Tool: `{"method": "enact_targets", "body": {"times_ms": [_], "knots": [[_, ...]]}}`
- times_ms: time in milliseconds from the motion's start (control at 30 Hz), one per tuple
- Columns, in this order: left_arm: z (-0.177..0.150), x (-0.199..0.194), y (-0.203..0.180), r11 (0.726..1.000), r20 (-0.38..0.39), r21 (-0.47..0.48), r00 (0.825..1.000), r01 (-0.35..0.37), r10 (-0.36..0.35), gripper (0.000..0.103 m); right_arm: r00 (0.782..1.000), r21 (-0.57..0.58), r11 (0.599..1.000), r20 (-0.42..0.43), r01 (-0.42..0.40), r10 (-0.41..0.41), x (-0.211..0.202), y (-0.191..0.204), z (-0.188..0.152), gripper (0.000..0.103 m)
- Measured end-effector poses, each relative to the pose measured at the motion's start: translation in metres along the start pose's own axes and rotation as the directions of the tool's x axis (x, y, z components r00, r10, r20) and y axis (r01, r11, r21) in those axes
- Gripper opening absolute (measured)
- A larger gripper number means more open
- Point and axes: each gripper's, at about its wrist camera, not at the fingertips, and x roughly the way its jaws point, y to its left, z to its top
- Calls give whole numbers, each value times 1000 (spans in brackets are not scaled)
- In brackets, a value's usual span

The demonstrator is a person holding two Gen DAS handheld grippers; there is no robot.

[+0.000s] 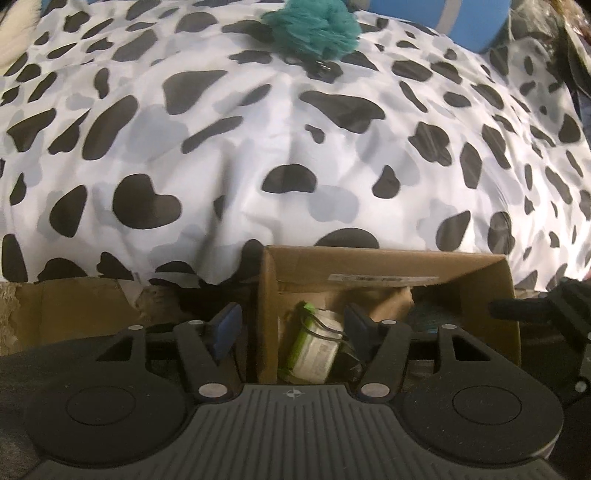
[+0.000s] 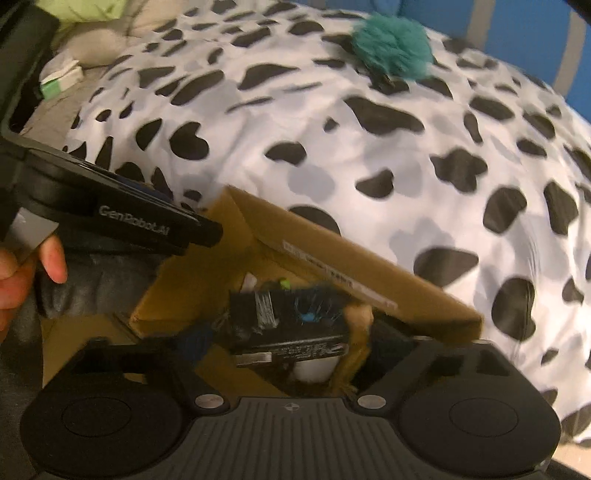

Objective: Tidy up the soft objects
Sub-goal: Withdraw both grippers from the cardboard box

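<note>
blurred box (image 2: 332, 254) contents, right gripper (image 2: 280, 339) fingertips

We see a bed under a white cover (image 1: 295, 147) blotched with black and grey cow spots, bulging and lightly creased. Behind it stands a blue surface (image 2: 517, 40) with pale grey stripes. At the far left lie beige and lime-green bedding (image 2: 92, 22).
</note>
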Motion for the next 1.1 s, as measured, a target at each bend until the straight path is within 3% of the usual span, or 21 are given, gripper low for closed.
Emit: {"method": "enact_targets", "body": {"times_ms": [267, 900, 1100], "knots": [[-1, -2, 0, 1000, -2, 4, 1000, -1, 1, 60, 998, 65, 996, -18, 68, -67, 4, -11, 4, 97], [5, 0, -33, 994, 74, 98, 997, -37, 29, 60, 978, 244, 955, 79, 168, -192, -16, -59, 4, 103], [8, -8, -48, 991, 121, 135, 993, -16, -1, 60, 968, 292, 941, 125, 174, -218, -27, -69, 5, 103]]}}
